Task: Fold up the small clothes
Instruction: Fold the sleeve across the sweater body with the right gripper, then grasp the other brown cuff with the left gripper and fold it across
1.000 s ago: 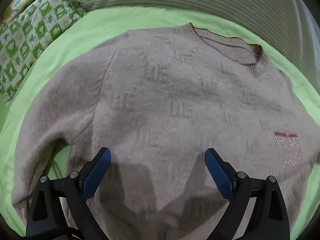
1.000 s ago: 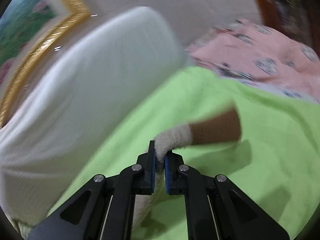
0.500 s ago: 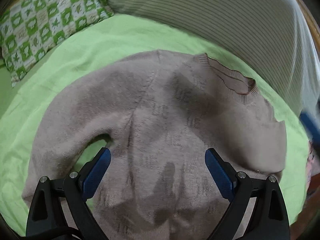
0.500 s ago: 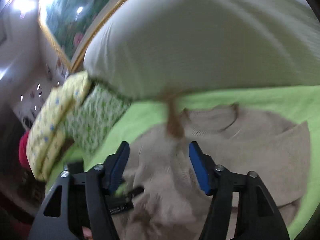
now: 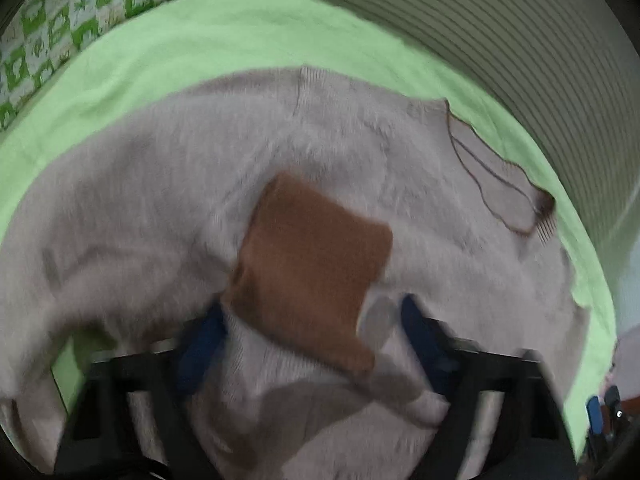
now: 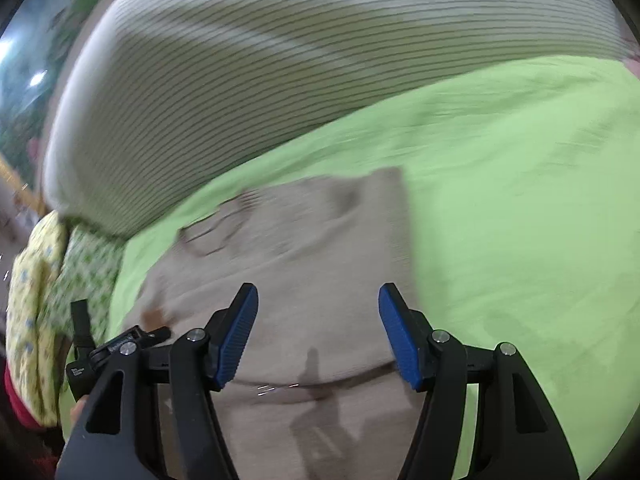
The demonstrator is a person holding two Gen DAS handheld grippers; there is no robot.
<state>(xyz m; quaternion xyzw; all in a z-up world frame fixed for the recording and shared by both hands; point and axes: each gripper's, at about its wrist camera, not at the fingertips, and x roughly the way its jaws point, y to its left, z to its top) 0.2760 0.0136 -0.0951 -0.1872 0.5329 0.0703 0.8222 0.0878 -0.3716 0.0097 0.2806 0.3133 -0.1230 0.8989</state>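
A beige knit sweater (image 5: 160,200) lies face up on the green sheet (image 5: 200,40), its neckline (image 5: 500,184) at the right. One sleeve is folded across the body, and its brown band (image 5: 312,252) lies between the jaws of my left gripper (image 5: 312,340). Those jaws are closing around the sleeve; blur hides whether the pads press on it. My right gripper (image 6: 318,320) hovers open over the sweater (image 6: 300,240) near its folded right edge, with nothing between its fingers. Its blue pad also shows in the left wrist view (image 5: 596,420).
A big striped pillow (image 6: 240,60) borders the far side of the sheet (image 6: 520,200). A green-and-white checked pillow (image 5: 60,20) and a yellow patterned one (image 6: 32,300) lie to the left. A hand with the other gripper's frame (image 6: 116,346) shows at the left.
My right gripper let go of the sleeve cuff, opened and swung over the sweater. The sleeve now lies across the body, and the left jaws have narrowed around it.
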